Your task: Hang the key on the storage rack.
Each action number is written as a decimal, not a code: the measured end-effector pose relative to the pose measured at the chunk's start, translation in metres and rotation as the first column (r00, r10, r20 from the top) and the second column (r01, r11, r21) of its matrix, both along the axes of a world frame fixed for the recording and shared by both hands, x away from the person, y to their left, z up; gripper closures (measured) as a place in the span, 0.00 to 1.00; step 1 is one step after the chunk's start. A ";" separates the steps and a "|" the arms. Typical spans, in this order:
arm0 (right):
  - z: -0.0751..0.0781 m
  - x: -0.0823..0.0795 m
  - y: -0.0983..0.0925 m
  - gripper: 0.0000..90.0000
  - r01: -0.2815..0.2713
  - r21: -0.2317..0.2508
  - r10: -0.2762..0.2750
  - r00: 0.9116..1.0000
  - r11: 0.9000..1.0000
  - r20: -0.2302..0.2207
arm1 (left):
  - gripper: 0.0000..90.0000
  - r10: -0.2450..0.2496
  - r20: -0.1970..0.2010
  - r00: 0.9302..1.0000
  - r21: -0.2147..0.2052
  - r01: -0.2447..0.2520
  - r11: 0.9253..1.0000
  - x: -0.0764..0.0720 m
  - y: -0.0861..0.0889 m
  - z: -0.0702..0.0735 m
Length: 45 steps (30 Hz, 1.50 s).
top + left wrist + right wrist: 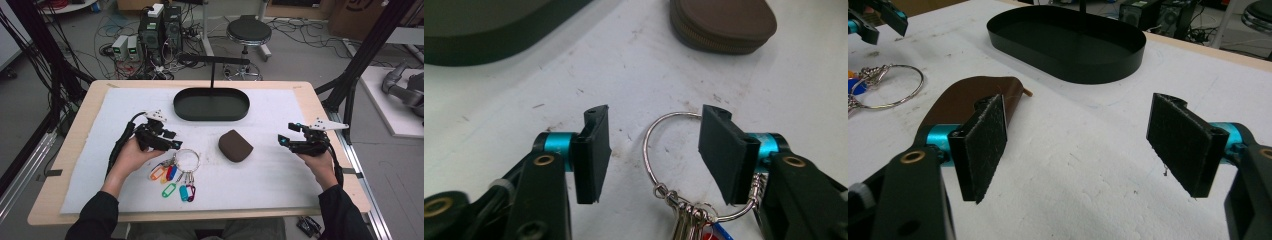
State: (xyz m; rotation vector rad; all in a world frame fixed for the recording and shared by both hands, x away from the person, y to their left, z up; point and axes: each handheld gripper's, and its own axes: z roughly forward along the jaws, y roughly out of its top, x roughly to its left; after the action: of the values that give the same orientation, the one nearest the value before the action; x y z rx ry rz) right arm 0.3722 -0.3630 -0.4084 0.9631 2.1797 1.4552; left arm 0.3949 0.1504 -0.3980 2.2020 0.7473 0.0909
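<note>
In the left gripper view, the silver metal key ring (674, 165) is partly hidden behind one jaw, its coloured plastic tags (714, 231) cut off by the bottom edge.

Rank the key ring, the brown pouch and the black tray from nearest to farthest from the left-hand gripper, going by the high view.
Measured from the left gripper:
1. Key ring, right at its jaw tips, just below them in the picture.
2. Brown pouch, mid-table, off to the right of the ring.
3. Black tray, at the far side of the table, beyond both.
</note>
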 end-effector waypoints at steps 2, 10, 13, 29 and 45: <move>-0.001 0.000 0.000 0.27 -0.001 -0.002 0.001 1.000 1.000 -0.003 | 0.55 -0.003 -0.013 1.000 0.022 0.004 1.000 0.001 -0.004 -0.004; -0.001 0.000 0.001 0.28 -0.001 -0.008 0.001 1.000 1.000 -0.003 | 0.62 0.001 -0.062 0.998 0.098 0.005 0.995 0.003 -0.015 -0.014; -0.001 0.000 0.002 0.28 -0.003 -0.012 0.003 1.000 1.000 -0.005 | 0.64 0.010 -0.075 0.997 0.108 -0.002 0.994 0.003 -0.019 -0.016; -0.002 0.001 0.002 0.29 -0.001 -0.030 0.001 1.000 1.000 -0.001 | 0.75 0.022 -0.066 0.998 0.230 -0.007 0.973 0.002 -0.032 -0.025; -0.001 0.000 0.002 0.29 0.008 -0.034 -0.008 1.000 0.999 0.014 | 0.93 0.023 0.009 1.000 0.284 -0.025 0.959 -0.007 -0.036 -0.024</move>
State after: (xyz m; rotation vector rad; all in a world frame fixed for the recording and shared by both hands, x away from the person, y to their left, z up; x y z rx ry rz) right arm 0.3722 -0.3613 -0.4091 0.9462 2.1811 1.4127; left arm 0.3876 0.1139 -0.4222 2.4632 0.7988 0.2290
